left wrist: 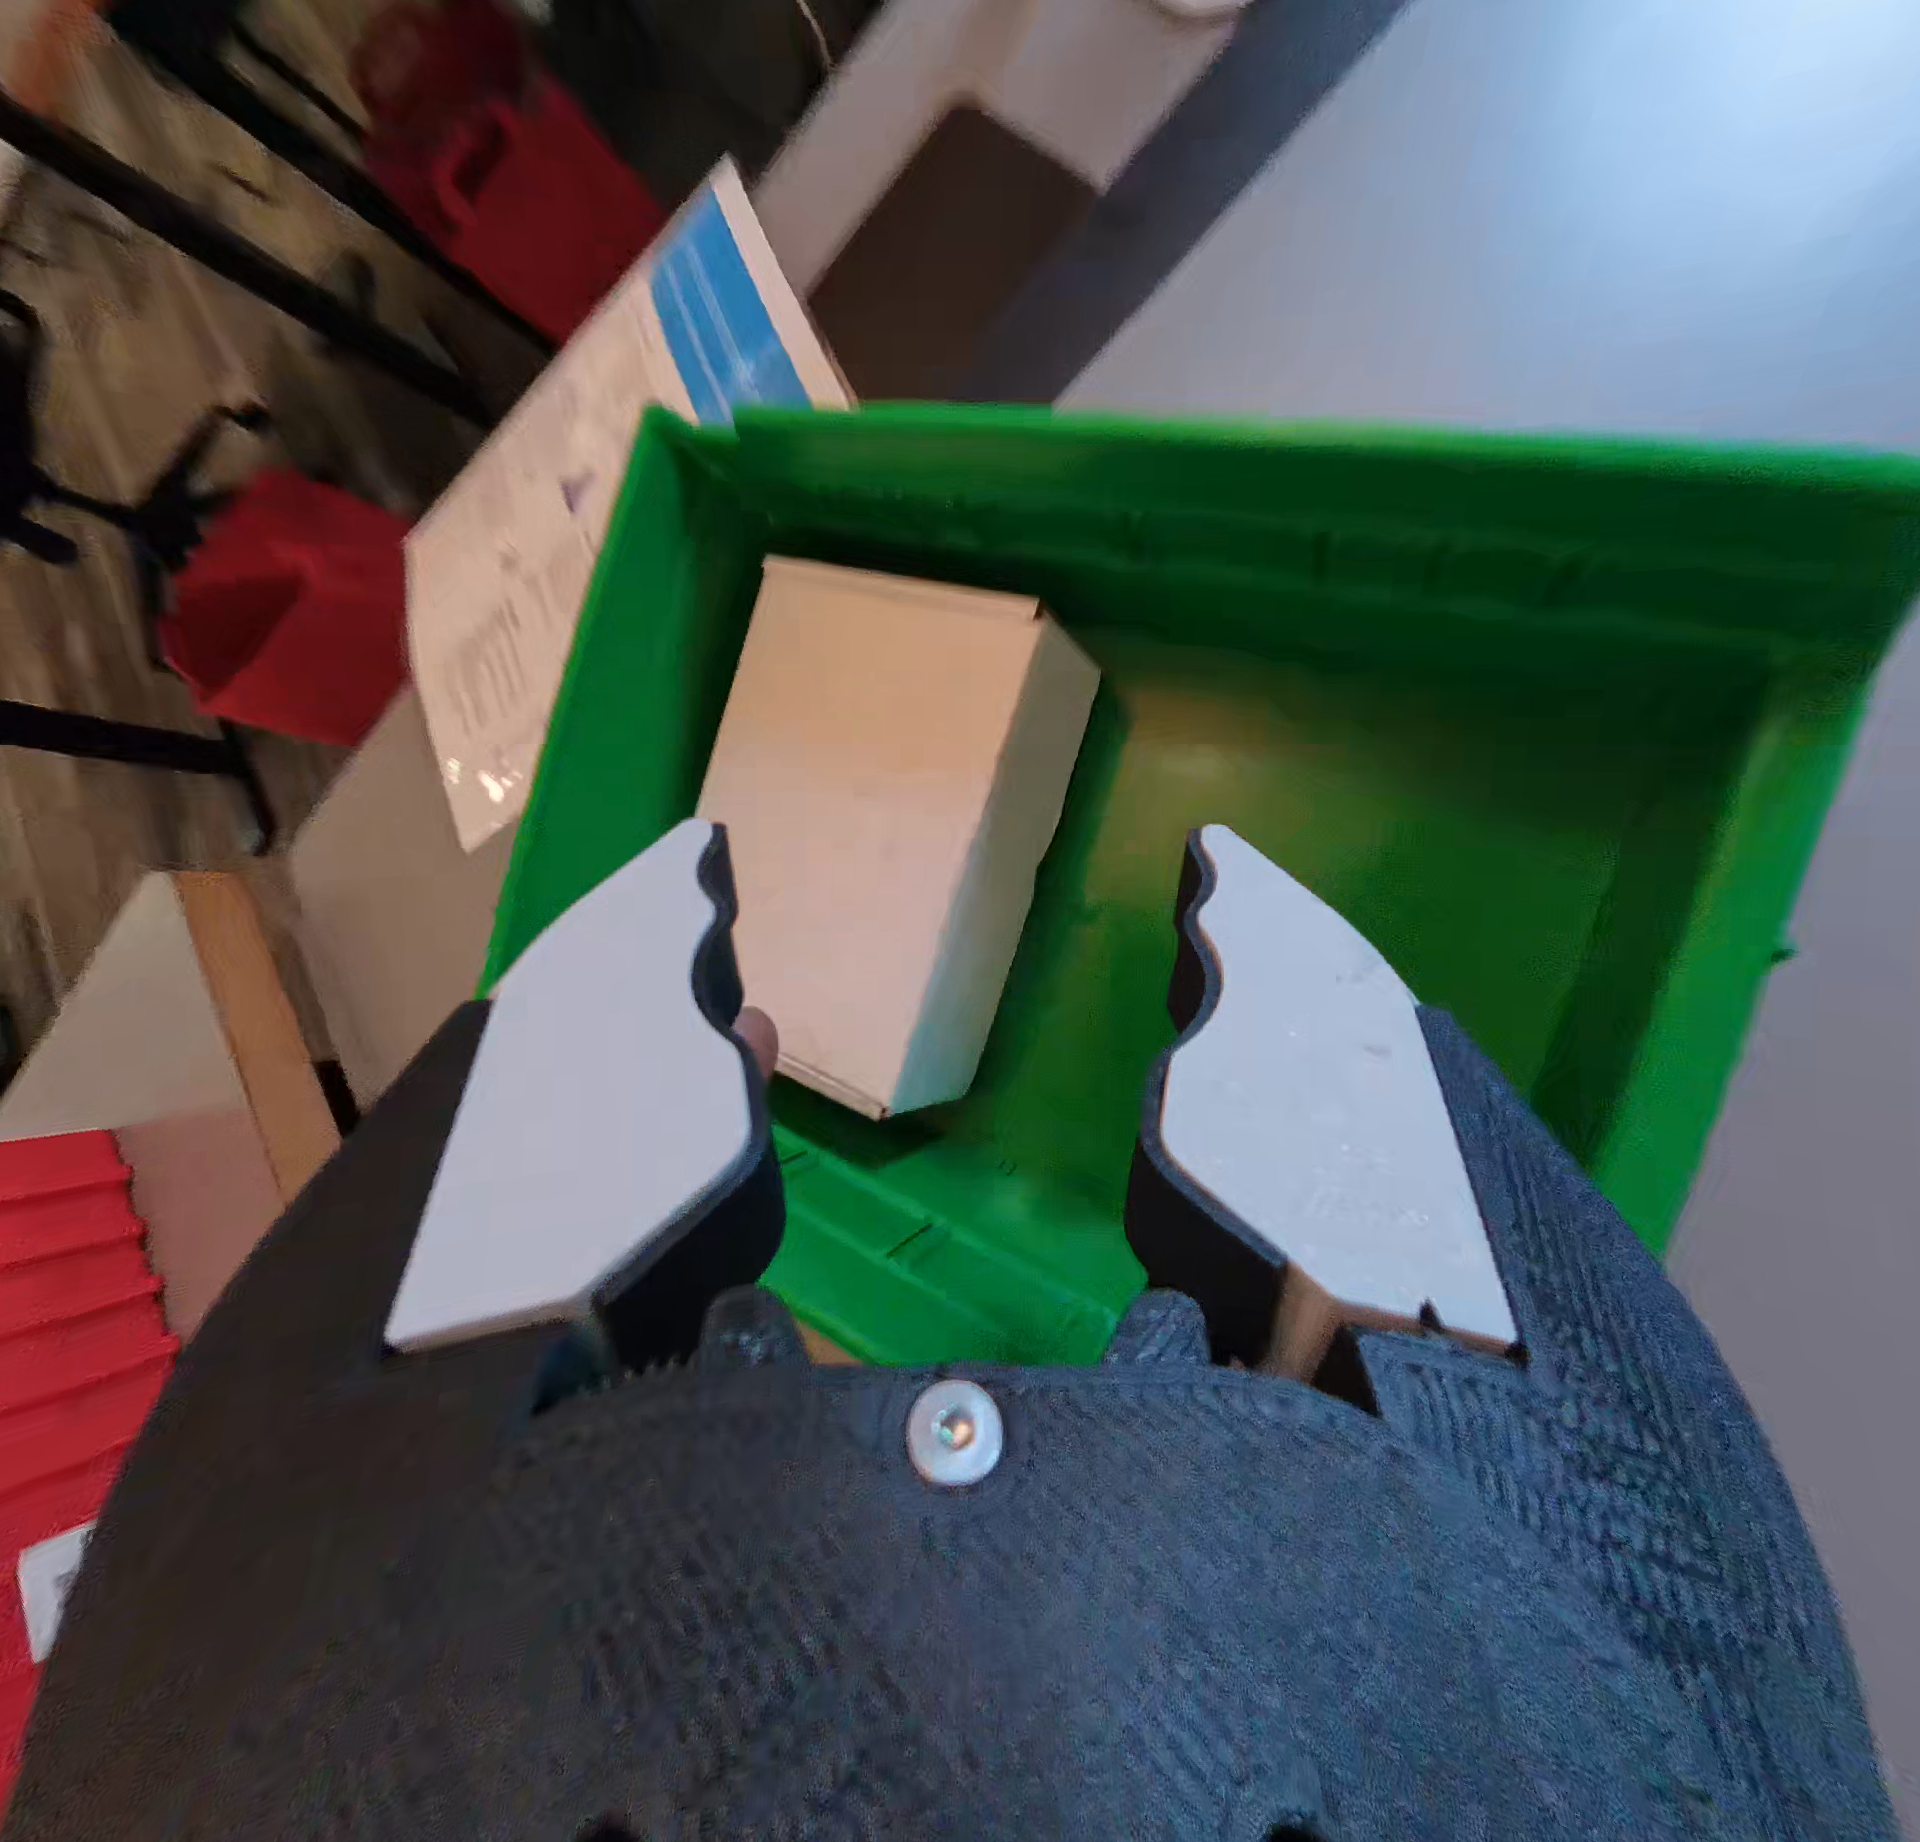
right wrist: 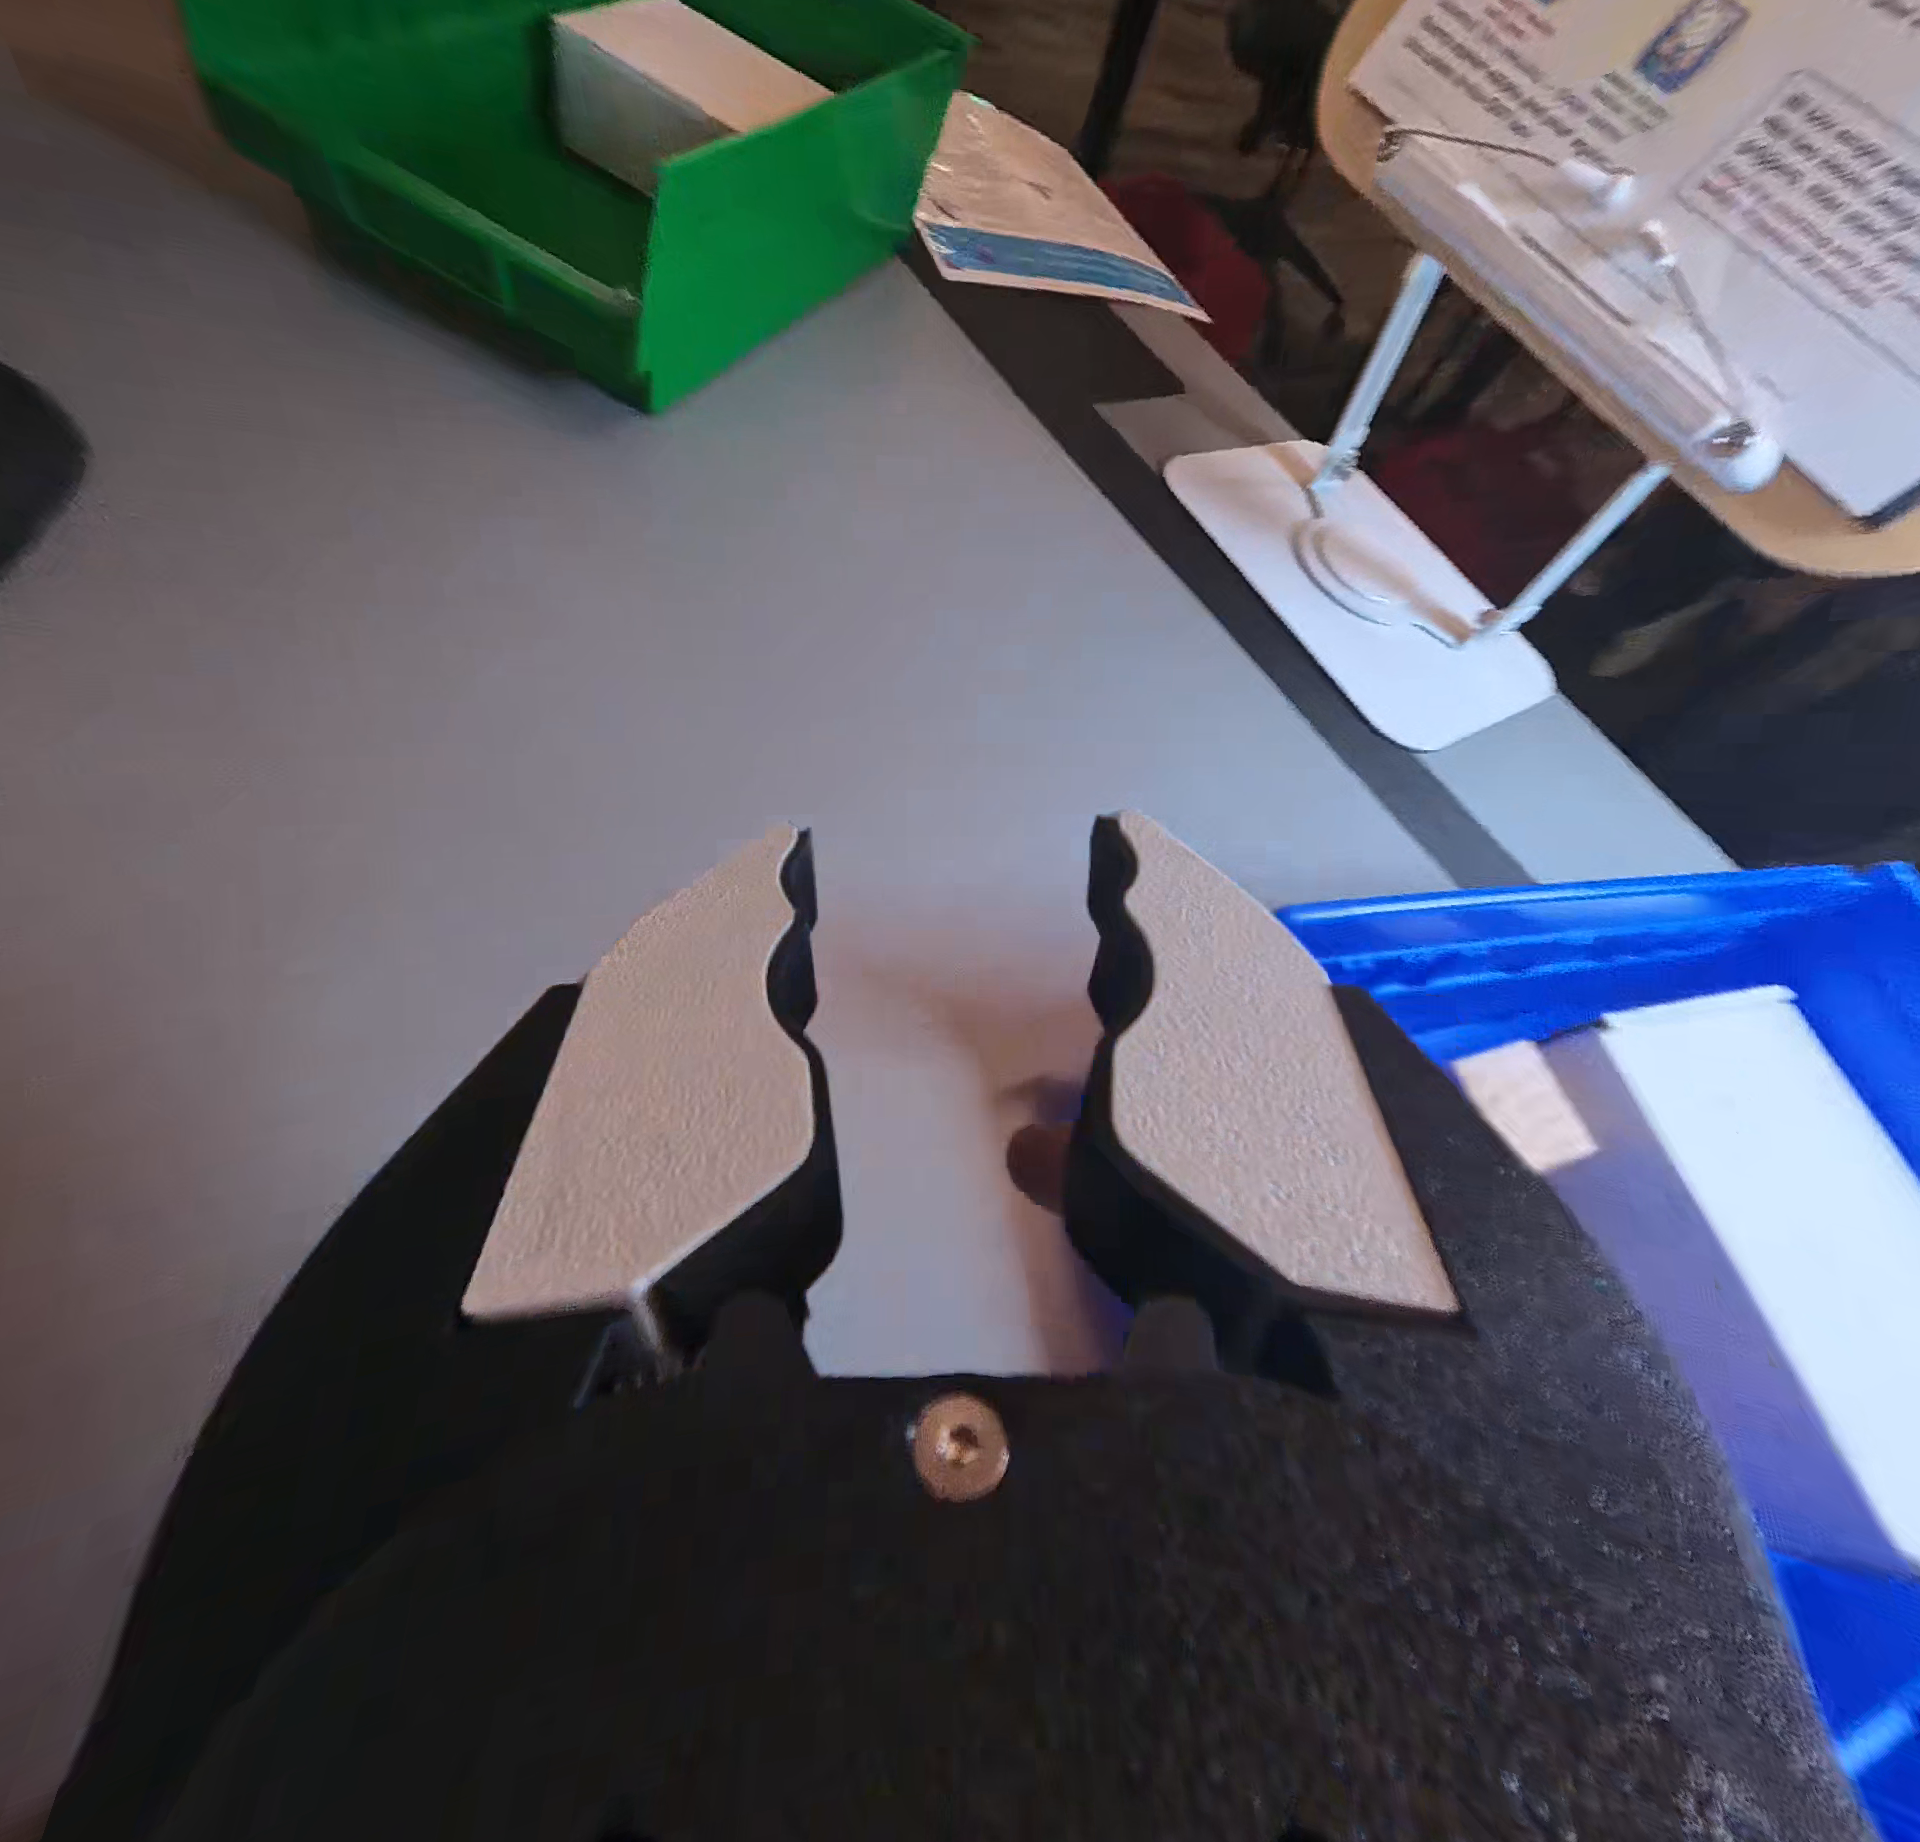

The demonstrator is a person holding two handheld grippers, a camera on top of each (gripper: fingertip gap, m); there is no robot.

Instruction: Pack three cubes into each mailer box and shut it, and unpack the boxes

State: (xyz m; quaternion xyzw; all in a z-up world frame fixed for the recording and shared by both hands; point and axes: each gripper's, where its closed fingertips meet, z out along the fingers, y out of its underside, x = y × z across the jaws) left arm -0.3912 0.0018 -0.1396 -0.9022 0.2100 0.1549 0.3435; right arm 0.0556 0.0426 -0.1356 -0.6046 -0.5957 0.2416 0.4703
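Note:
A shut white mailer box [left wrist: 883,816] lies in a green bin [left wrist: 1351,587] on the grey table. My left gripper [left wrist: 956,836] is open and empty, hovering over the bin, with its left finger beside the box's near edge. In the right wrist view the same green bin [right wrist: 769,234] with the box [right wrist: 675,78] stands at the far left. My right gripper [right wrist: 951,831] is open and empty above bare table. A blue bin [right wrist: 1558,940] at the right holds a white mailer box [right wrist: 1766,1169]. No cubes show.
A laminated sheet with a blue band [left wrist: 582,504] [right wrist: 1039,223] lies at the table's far edge beside the green bin. A white stand [right wrist: 1371,597] with a printed board [right wrist: 1714,182] sits at the table's right edge. Red bins [left wrist: 281,629] stand beyond the table.

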